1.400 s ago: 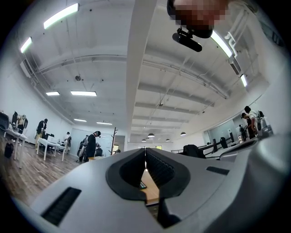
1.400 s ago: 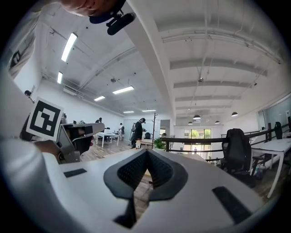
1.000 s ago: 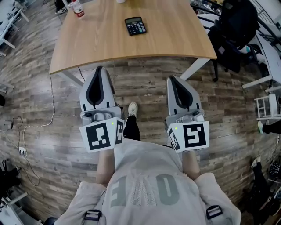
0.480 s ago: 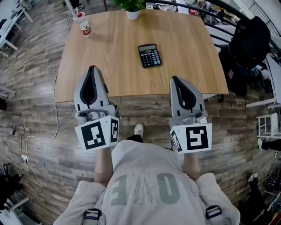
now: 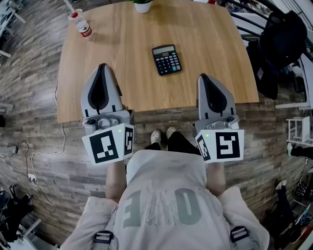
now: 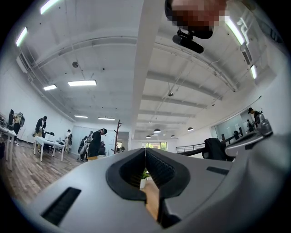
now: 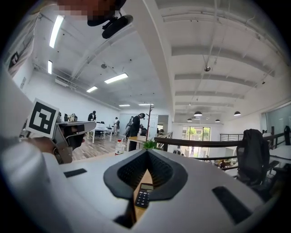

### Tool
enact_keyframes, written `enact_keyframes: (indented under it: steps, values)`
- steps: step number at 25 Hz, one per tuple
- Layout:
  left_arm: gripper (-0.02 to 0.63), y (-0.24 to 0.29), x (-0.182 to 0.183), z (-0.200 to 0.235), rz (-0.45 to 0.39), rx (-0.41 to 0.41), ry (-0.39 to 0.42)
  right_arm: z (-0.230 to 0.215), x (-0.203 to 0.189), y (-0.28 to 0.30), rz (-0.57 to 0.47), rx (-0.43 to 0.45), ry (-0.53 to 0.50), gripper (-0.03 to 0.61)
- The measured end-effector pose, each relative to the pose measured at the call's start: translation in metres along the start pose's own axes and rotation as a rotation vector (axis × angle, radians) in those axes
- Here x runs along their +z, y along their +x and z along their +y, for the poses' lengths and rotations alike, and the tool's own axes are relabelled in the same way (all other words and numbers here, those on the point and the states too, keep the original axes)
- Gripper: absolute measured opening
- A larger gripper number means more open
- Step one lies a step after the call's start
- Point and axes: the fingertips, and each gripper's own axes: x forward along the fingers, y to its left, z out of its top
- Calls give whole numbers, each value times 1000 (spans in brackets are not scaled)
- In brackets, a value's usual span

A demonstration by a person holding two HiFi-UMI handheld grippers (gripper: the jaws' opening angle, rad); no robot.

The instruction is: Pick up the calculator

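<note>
At the wooden table [image 5: 210, 44], a pale rectangular top on white legs, a person stood with a gripper in each hand. Around the table ran a floor [image 5: 29, 97] of grey-brown planks, with a thin cable [image 5: 46, 141] trailing across it off the table's left side. A black coat [image 5: 283, 36] hung over a chair off the table's right side. At the table's far left corner stood a clear bottle [image 5: 81, 27] with a red label, and at its far edge a white plant pot [image 5: 142, 6].

The calculator [image 5: 167, 59] lay flat near the middle of the table, touched by nothing. It sat farther in from the table's near edge than either set of tips, between the 2 grippers and nearer the right one. The left gripper [image 5: 101, 66] reached in over the table's near edge, its jaws clenched together with nothing between them. The right gripper [image 5: 202, 76] did the same, jaws meeting at the tip and empty.

The calculator was black, with a grey display strip at its far end and rows of pale-marked keys below, turned slightly askew to the table's edge.
</note>
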Motion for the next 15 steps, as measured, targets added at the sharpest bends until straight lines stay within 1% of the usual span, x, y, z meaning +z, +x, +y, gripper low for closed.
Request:
enact_keyframes:
  steps: [2,5,9,15]
  values:
    - [9,9,-6,-3,9,1,-2,-8,-5,8,5,-8,10,18]
    - [9,21,-10,-10,14,-3,4,-16,-8,21,0,6,29,18]
    - [9,44,-13,-23,14,-7,22,-28,-2,47,-34,42,48,18]
    - [9,90,-15,-52,9,-17,33,-64,8,84,-70,75,70,18]
